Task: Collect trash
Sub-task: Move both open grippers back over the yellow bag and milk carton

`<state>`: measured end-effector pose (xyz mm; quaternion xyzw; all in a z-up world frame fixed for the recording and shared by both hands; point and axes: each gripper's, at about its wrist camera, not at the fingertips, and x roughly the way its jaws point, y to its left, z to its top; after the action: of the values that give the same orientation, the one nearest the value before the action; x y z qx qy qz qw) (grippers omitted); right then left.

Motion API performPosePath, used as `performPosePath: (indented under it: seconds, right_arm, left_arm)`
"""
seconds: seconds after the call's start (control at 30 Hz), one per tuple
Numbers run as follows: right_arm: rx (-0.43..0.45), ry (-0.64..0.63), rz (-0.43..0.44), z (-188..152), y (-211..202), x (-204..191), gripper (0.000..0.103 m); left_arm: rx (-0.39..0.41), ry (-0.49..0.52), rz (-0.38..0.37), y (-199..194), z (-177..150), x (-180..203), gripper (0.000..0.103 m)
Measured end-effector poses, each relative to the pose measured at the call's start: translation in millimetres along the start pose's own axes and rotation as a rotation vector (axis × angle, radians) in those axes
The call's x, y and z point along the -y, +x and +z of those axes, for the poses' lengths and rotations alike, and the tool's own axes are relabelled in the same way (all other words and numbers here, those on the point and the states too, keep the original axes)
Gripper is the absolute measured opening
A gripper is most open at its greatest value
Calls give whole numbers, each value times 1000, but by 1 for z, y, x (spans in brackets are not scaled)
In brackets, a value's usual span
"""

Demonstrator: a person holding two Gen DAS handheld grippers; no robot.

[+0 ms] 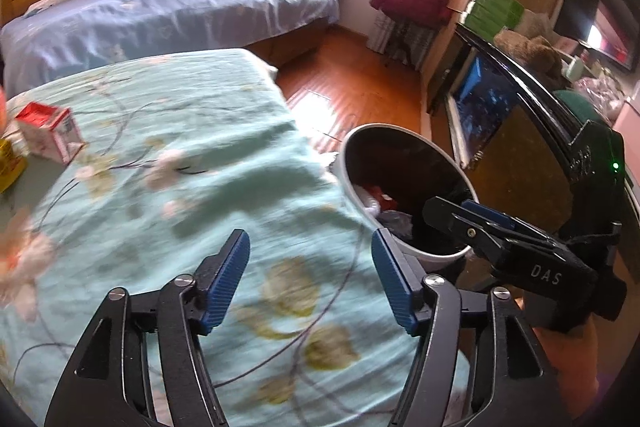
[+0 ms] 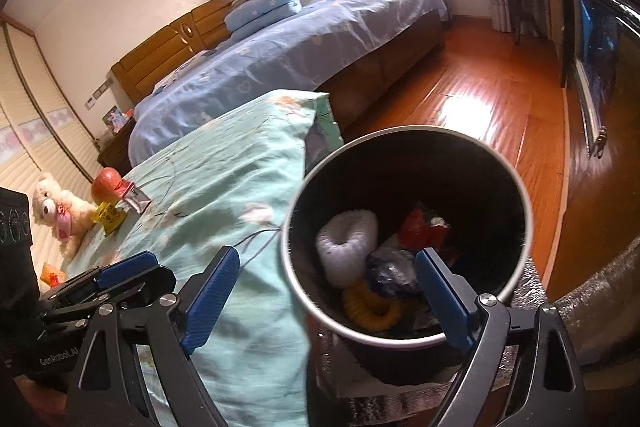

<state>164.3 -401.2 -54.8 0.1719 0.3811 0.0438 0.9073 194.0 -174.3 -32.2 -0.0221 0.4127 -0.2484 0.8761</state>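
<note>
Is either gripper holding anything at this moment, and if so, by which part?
Nothing is held. The left gripper is open over the teal sheet; the right gripper is open above the trash bin.

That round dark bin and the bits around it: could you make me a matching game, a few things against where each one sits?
Things:
1. yellow coiled ring
2. cream teddy bear
3. folded light-blue quilt
4. red-and-white carton

Places:
A. on the blue-sheeted bed
B. on the green floral cloth
C. inside the round dark bin
D. at the cloth's far left edge, by the wall

Pairs: 1-C, 2-D, 3-A, 4-B
</note>
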Motion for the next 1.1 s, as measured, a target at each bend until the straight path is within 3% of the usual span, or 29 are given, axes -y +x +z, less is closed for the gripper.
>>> performPosePath:
  seconds: [0.3,1.1]
  right_arm:
    - [-16,-43,44,-8,8,-32,91]
    - [-87,-196,159,-15,52,-130,98]
  left_arm:
    - [32,-63,51,-21,-12,-32,75]
    - [84,-306,231,-79,-55,-167,75]
